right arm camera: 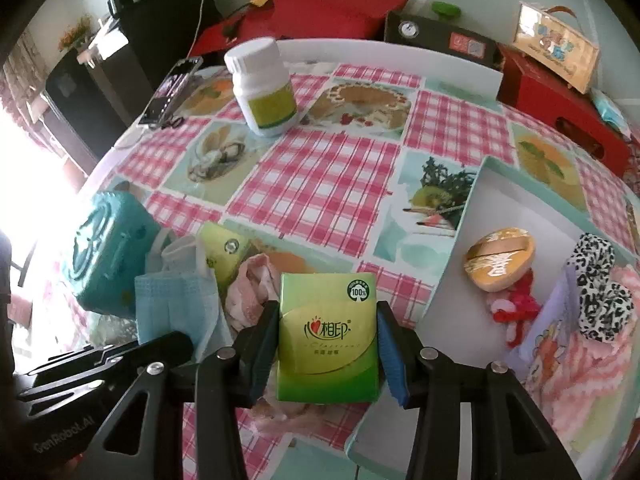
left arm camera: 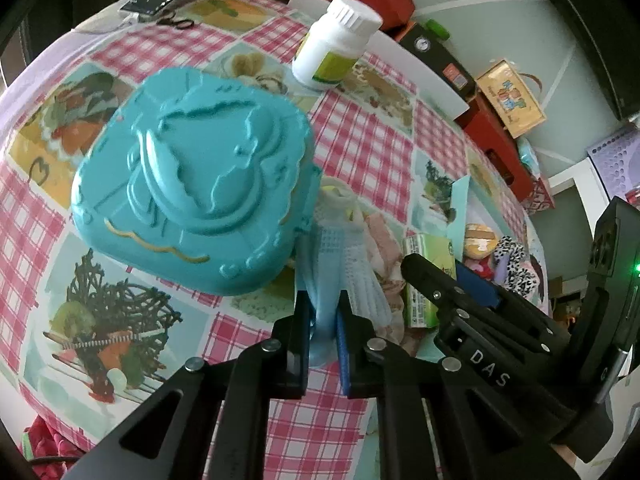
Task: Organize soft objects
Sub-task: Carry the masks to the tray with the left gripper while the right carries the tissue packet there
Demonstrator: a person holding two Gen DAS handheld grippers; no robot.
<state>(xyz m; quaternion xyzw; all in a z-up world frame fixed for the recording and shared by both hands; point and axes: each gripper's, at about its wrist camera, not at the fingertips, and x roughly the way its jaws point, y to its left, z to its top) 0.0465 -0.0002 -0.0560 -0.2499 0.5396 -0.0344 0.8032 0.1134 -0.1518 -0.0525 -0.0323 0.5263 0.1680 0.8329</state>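
Observation:
My left gripper [left arm camera: 323, 320] is shut on a light blue face mask [left arm camera: 326, 276], held just right of a teal plastic box [left arm camera: 192, 192]; the mask also shows in the right wrist view [right arm camera: 176, 312]. A white knitted glove [left arm camera: 366, 280] and a pink cloth [right arm camera: 252, 288] lie beside it. My right gripper [right arm camera: 326, 348] is shut on a green tissue pack [right arm camera: 328, 336], low over the table near a white tray [right arm camera: 516, 216]. The tray holds a leopard-print scrunchie [right arm camera: 600, 288], a red and white yarn piece [right arm camera: 516, 308] and a yellow round object [right arm camera: 500, 260].
A white pill bottle [right arm camera: 264, 88] stands at the back of the checked tablecloth [right arm camera: 320, 180]. A phone [right arm camera: 172, 92] lies at the far left edge. Red boxes [right arm camera: 560, 100] and a black device [right arm camera: 436, 32] sit behind the table. A second green pack [right arm camera: 222, 256] lies by the pink cloth.

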